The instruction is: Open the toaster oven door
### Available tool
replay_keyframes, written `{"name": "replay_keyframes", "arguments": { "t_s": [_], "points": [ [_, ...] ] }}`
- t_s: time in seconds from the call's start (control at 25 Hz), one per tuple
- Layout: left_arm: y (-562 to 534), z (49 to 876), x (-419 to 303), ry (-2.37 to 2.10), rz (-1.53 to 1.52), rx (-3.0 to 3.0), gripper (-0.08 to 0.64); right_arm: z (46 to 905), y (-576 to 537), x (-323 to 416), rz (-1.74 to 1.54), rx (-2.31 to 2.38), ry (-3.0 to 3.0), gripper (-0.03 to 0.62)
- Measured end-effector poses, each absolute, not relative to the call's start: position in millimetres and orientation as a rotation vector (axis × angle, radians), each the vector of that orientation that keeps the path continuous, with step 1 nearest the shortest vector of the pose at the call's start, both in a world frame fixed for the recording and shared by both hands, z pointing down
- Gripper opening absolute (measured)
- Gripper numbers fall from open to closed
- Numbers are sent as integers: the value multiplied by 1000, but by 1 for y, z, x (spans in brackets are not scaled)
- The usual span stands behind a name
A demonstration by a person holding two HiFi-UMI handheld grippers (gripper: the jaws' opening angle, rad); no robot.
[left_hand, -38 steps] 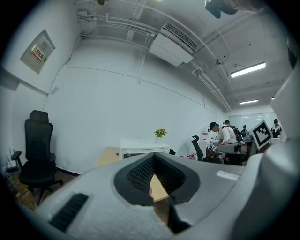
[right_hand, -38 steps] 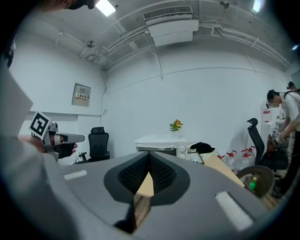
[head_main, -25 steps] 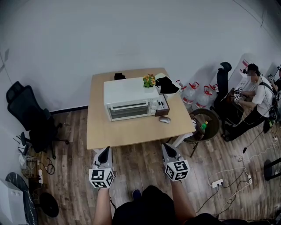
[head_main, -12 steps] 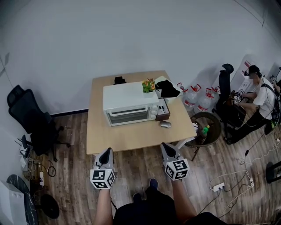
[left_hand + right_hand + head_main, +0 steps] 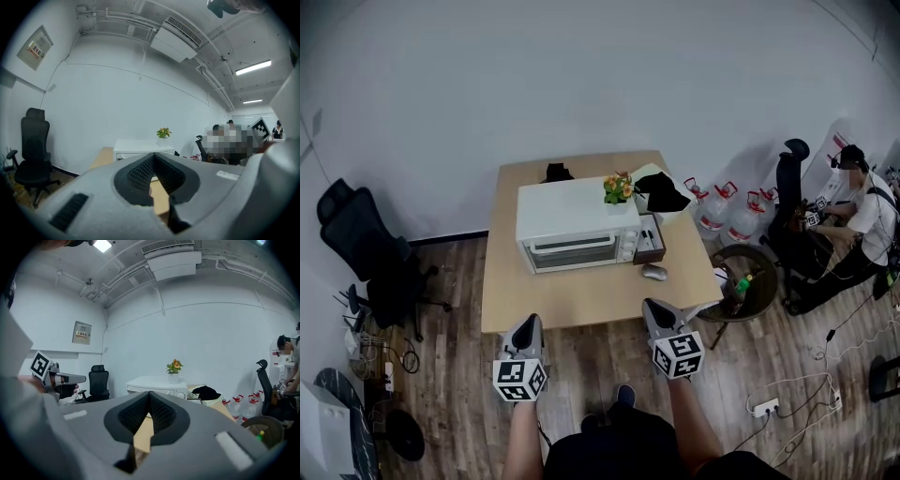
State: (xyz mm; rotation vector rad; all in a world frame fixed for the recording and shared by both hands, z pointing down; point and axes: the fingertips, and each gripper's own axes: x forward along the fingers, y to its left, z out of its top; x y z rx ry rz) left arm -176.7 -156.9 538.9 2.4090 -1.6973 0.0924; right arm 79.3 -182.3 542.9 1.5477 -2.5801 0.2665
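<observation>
Head view: the toaster oven (image 5: 577, 230) sits mid-frame on the table (image 5: 581, 298). Its wide door (image 5: 572, 253) faces down-frame toward the left gripper (image 5: 523, 330) and the right gripper (image 5: 658, 314). Both are well apart from it, the right marginally nearer.
Left gripper view: jaws closed and empty, oven above them.
Right gripper view: likewise.

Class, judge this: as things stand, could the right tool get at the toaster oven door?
Probably yes, with a step forward. The right tool hovers at the table edge, the toaster oven door faces it, and only bare tabletop lies between; the mouse sits aside.

Office-like room: swivel chair (image 5: 367, 251), water jugs (image 5: 714, 208), ceiling air conditioner (image 5: 176, 42).
</observation>
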Motion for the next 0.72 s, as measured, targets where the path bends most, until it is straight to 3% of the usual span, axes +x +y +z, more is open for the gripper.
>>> {"name": "replay_keyframes", "arguments": {
  "t_s": [0.72],
  "points": [
    [-205,535,-159,-1884,90,2282,0,560,-268,93,318,1349,-2659,12]
  ]
}}
